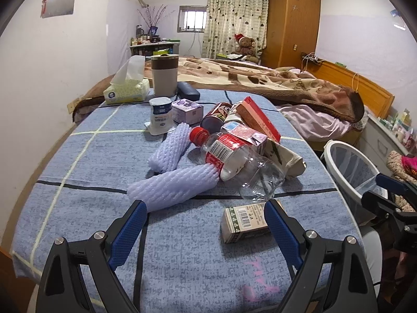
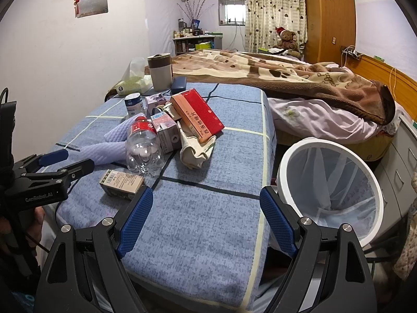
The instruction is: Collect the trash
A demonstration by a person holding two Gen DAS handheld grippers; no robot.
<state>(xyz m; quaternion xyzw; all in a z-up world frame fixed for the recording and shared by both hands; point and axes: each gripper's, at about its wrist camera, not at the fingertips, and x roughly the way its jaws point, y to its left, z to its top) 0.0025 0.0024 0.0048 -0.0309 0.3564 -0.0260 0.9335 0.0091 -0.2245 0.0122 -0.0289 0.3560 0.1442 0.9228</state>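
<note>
Hovering spread wide near small green-patterned cardboard box (image 1: pixel 245 221), left gripper (image 1: pixel 206 224) ready to grab; right gripper (image 2: pixel 206 216) likewise unclenched, empty, beside white round mesh-lined bin (image 2: pixel 331 182).

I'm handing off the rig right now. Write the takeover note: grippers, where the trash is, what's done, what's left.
Left gripper: open, empty, low over the table, nearest the small green-patterned box.
Right gripper: open, empty, between the table edge and the white bin.
Trash: clear bottle, foam sleeves, red box and cartons are piled on the blue cloth.
Done: nothing visible in the bin.
Left: everything.
</note>
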